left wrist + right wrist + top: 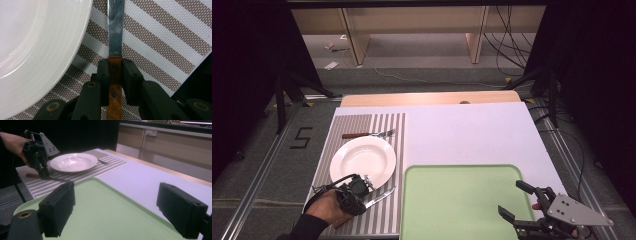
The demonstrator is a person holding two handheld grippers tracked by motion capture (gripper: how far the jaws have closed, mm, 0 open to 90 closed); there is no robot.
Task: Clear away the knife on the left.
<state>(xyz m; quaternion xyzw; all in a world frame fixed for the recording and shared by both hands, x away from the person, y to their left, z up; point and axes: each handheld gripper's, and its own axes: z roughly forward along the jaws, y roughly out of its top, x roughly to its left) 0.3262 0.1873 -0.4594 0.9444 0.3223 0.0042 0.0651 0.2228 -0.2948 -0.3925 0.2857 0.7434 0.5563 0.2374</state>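
Between left gripper (115,75) jaws: knife (115,45) handle pinched, plate (37,50) leftward; lift level. Right gripper (115,207) jaws spread.

High view looks forward and down over the whole tabletop (472,130); left gripper view sits close above the striped placemat (160,37), right gripper view low, facing across the green tray (105,207); all share the white plate (363,160).
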